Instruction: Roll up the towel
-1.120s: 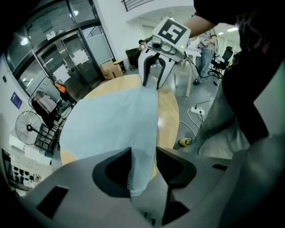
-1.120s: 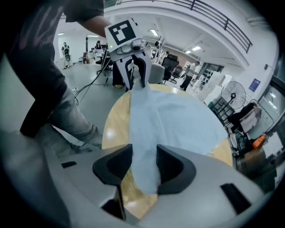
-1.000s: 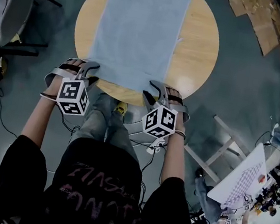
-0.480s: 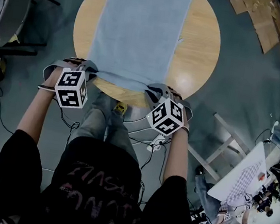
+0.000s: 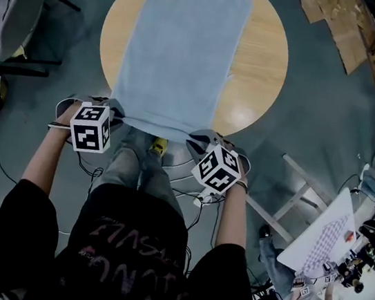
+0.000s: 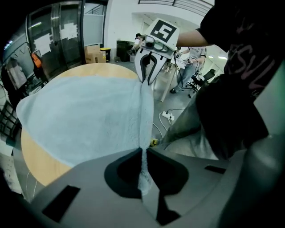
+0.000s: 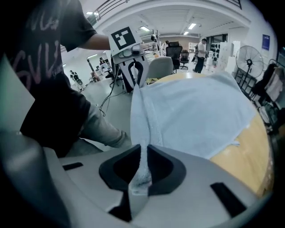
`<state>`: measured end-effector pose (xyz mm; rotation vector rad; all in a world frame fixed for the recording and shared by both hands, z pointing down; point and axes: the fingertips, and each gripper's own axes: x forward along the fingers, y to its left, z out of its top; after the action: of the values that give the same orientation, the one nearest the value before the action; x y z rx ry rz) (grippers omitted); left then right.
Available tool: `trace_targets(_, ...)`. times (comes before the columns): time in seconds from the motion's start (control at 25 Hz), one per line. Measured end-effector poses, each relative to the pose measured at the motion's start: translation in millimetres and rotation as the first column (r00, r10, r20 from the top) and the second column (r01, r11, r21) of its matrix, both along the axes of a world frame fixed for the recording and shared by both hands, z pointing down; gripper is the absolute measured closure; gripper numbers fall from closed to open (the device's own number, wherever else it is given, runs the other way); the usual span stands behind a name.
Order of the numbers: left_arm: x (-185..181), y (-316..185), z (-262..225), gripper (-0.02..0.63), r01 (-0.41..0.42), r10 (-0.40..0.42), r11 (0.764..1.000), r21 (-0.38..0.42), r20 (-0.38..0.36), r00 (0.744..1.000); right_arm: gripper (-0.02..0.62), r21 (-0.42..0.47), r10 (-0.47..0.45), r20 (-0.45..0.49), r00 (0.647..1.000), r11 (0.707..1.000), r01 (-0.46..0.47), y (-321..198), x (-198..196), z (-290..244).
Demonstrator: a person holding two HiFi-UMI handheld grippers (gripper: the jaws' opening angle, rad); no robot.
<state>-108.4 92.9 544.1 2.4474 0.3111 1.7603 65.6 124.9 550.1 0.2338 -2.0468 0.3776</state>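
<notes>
Two corners pinched: left gripper point(image 5: 115, 108) and right gripper point(image 5: 199, 139), jaws just closed, each nip the towel point(image 5: 182, 47). It lies flat ahead on the table point(image 5: 264, 66). No roll begun; all rolling remains.

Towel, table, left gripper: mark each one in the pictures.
Towel point(image 5: 182, 47): head view, middle of the cloth.
Table point(image 5: 265, 59): head view, bare wood right of the towel.
Left gripper point(image 6: 143, 150): left gripper view, between the jaws' tips, which have just closed on the towel's corner.
</notes>
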Motion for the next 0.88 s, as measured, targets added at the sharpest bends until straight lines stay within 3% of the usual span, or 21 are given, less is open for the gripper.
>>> trace_targets(0.28, 10, -61, -10, 0.568, 0.084, -0.075, 0.988, 0.127, -0.069, 0.995, 0.537, 0.145, 0.03, -0.038, 0.999, 0.989, -0.024, -49, 8, -11)
trace_targets(0.56, 11, -98, 3, 0.556, 0.129, -0.108, 0.965, 0.23, -0.102, 0.989, 0.528, 0.27, 0.106, -0.065, 0.992, 0.959, -0.084, -93, 13, -4)
trace_targets(0.88, 13, -114, 3, 0.513, 0.175, -0.14, 0.947, 0.268, -0.145, 0.98, 0.518, 0.305, 0.153, -0.053, 0.987, 0.943, -0.13, -109, 19, -1)
